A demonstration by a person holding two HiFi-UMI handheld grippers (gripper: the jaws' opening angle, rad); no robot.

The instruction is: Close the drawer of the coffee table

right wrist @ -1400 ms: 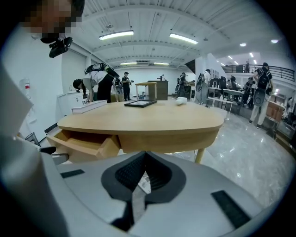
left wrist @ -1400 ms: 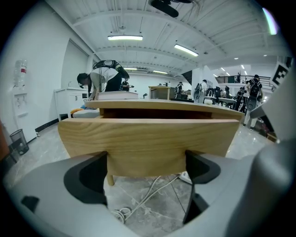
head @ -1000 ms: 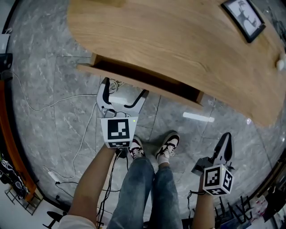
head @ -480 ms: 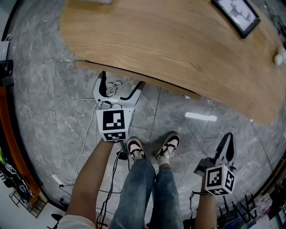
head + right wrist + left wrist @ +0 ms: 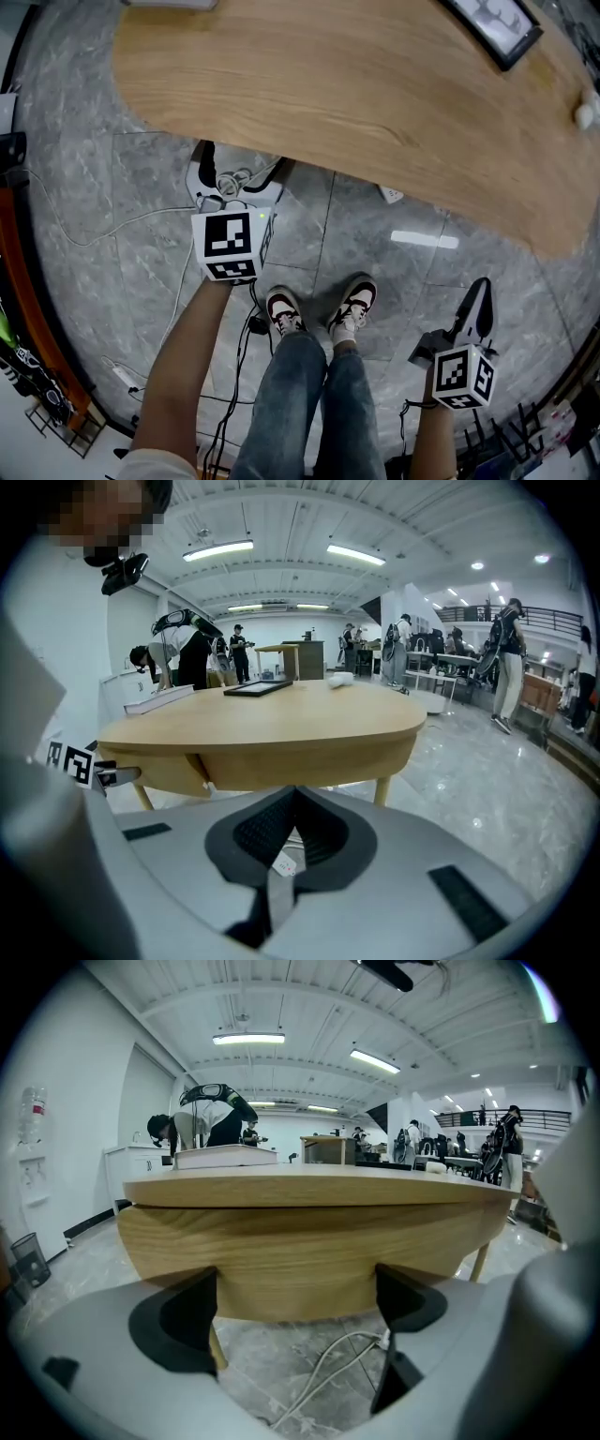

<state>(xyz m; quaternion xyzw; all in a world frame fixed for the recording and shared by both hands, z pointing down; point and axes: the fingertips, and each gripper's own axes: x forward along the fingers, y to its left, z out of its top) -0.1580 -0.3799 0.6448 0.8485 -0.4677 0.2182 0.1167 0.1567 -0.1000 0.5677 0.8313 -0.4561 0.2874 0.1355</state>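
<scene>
Down at floor level, the person's jeans and sneakers stand on grey marbled tile, a step back from the coffee table. Nearest, off to their right and well clear of the table, the right gripper hangs low with its two jaws pressed together and nothing between them; its own view shows the dark pads meeting in a single seam.

Further forward, a bare forearm reaches out with the left gripper. Its jaws stand wide apart and hold nothing, their tips tucked just under the table's near edge. From that gripper's view, the two black pads frame a stretch of curved wooden front, and they look to be right up against it, though I cannot be sure they press on it.

That front is the drawer. It sits pushed in beneath the tabletop, its face in line with the curved wooden band around it, and from above the top hides it completely. White cables trail across the tile underneath.

On the far side of the tabletop lie a dark picture frame and a book. Beyond, people stand about in a bright, white hall.
</scene>
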